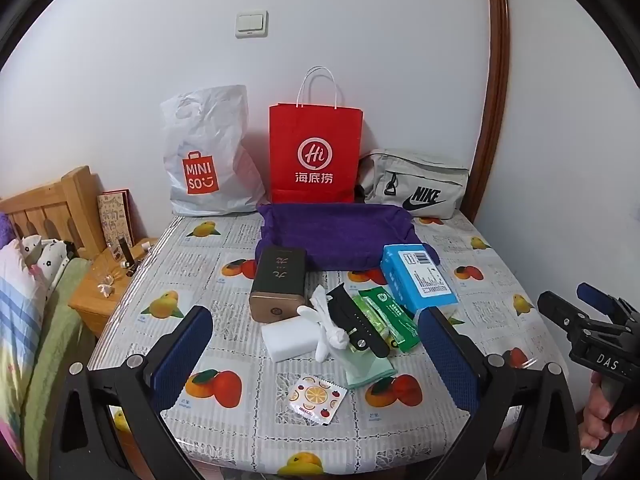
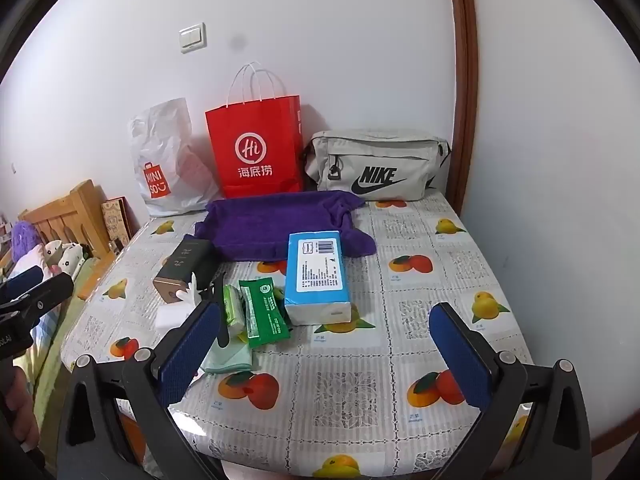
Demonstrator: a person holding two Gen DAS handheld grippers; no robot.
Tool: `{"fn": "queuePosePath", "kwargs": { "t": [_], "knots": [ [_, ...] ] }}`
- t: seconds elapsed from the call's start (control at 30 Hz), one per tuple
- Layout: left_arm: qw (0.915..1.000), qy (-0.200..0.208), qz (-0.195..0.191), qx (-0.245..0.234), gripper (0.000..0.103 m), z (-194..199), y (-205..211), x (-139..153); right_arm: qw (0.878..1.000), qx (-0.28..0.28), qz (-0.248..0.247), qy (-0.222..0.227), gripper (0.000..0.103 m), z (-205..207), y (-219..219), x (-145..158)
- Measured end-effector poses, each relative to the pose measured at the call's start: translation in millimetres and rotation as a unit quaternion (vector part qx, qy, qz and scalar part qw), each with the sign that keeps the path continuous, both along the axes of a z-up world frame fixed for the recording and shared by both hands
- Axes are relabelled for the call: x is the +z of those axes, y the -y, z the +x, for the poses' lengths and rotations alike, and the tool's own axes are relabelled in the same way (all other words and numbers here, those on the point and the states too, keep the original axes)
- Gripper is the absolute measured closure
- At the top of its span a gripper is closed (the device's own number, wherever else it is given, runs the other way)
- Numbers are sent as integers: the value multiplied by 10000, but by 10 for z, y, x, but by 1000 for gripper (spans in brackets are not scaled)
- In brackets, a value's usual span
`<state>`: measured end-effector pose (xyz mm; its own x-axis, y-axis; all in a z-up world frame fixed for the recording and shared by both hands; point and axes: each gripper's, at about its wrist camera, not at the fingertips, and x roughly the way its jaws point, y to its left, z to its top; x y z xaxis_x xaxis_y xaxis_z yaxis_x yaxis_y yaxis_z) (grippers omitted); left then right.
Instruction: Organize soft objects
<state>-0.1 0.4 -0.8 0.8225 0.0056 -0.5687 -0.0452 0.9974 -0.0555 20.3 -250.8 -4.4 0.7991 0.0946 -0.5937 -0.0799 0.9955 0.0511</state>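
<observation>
A table (image 1: 492,276) covered with a glossy cloth printed with oranges and mangoes stands against a white wall.

Along its far edge, three bags rest against the wall. A white plastic shopping bag (image 1: 208,152) is toward the far left corner. A red paper bag (image 1: 316,152) with white rope handles stands upright in the middle. A grey waist bag (image 1: 416,184) lies toward the far right corner.

Just in front of the red bag lies a rumpled purple towel (image 1: 336,236), spread across the middle of the far half.

On the towel's right near corner, partly overlapping it, lies a blue pack of tissues (image 1: 416,276). Beside the towel's left near corner lies a dark box (image 1: 280,284) with a gold end.

Toward the middle of the table sits a small heap. It includes a white sponge block (image 1: 288,340), a knotted white cloth (image 1: 328,328), a black strap (image 1: 356,320), two green wipe packets (image 1: 388,316) and a pale green cloth (image 1: 368,372). Several of these touch or overlap.

Closer to the near edge, alone, lies a small square sachet (image 1: 316,398) printed with fruit slices.

The left tool (image 1: 316,360) hangs over the near edge, its jaws wide apart with nothing between them. The right tool (image 2: 324,356) is likewise wide and empty, over the near right part of the table.
</observation>
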Motion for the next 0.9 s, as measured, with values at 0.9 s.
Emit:
{"fn": "queuePosePath", "kwargs": {
  "t": [0.9],
  "knots": [
    [10000,32,-42,-50,0,-37,17,26,9999,5,-3,101,0,-78,-39,144]
  ]
}}
